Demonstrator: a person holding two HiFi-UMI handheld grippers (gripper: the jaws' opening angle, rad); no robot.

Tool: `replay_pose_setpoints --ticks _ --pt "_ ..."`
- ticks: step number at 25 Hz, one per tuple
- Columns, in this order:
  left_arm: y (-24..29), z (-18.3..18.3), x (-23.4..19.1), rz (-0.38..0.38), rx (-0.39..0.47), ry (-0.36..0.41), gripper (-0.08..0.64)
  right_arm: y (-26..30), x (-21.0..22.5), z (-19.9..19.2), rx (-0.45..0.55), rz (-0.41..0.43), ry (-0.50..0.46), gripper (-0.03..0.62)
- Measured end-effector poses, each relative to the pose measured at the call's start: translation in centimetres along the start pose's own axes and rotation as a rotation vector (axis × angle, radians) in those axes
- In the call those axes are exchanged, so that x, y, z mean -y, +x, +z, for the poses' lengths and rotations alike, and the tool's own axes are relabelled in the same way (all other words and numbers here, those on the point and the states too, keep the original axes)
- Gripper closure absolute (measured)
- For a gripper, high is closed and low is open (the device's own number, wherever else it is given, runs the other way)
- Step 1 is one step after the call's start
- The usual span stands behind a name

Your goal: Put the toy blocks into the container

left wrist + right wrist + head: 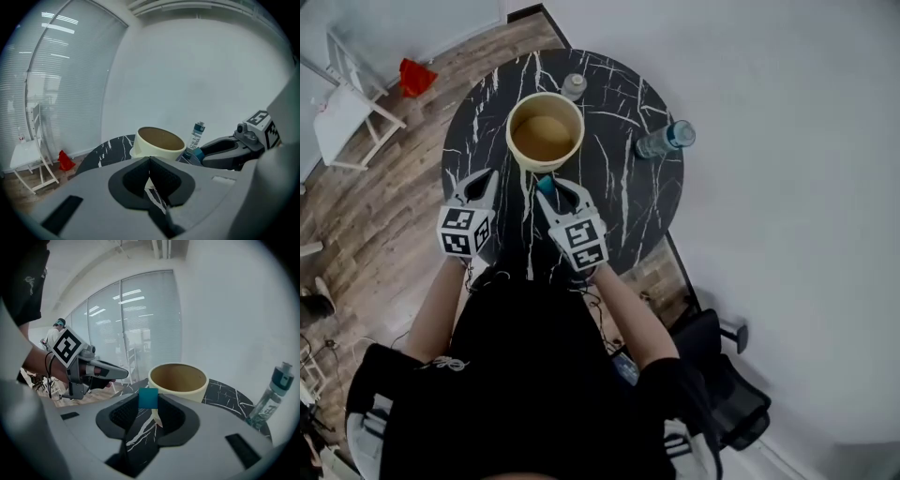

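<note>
A cream round container [545, 133] stands on the black marble table [619, 197]; it also shows in the left gripper view [158, 144] and the right gripper view [178, 380]. My right gripper [549, 187] is shut on a teal toy block [148, 398], held between its tips just short of the container's near rim; the block [546, 184] peeks out in the head view. My left gripper [481, 185] is shut with nothing in it [150, 161], to the left of the right one and level with it.
Two clear water bottles stand on the table: one [573, 86] behind the container, one [665, 140] lying to its right. A white chair [342, 108] and a red object [416, 77] sit on the wooden floor at the left. A black office chair [722, 375] is behind me on the right.
</note>
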State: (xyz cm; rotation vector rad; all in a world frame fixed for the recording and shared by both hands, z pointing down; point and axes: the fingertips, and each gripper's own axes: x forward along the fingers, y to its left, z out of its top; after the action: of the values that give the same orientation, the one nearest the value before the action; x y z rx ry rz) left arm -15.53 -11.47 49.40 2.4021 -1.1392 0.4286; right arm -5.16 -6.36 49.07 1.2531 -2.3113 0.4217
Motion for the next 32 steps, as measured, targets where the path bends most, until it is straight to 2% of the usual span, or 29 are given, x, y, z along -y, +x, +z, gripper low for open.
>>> replay_pose_setpoints --ticks 6,13,25,32 --pt "0.6 2.7 0.4 -0.028 0.035 0.024 0.560 -0.7 2.0 3.2 0.080 -0.055 0.053 0.469" --pt "1.8 5.5 1.0 -0.081 0.068 0.080 0.560 0.1 5.8 6.2 0.162 -0.157 0.097 0.469" --pt "3.5 6.8 -0.7 -0.147 0.047 0.110 0.560 3.0 8.0 6.1 0.138 -0.239 0.168 0.469" --pt "4.8 7.0 -1.3 -0.194 0.024 0.140 0.560 4.8 8.1 4.9 0.064 -0.261 0.168 0.469"
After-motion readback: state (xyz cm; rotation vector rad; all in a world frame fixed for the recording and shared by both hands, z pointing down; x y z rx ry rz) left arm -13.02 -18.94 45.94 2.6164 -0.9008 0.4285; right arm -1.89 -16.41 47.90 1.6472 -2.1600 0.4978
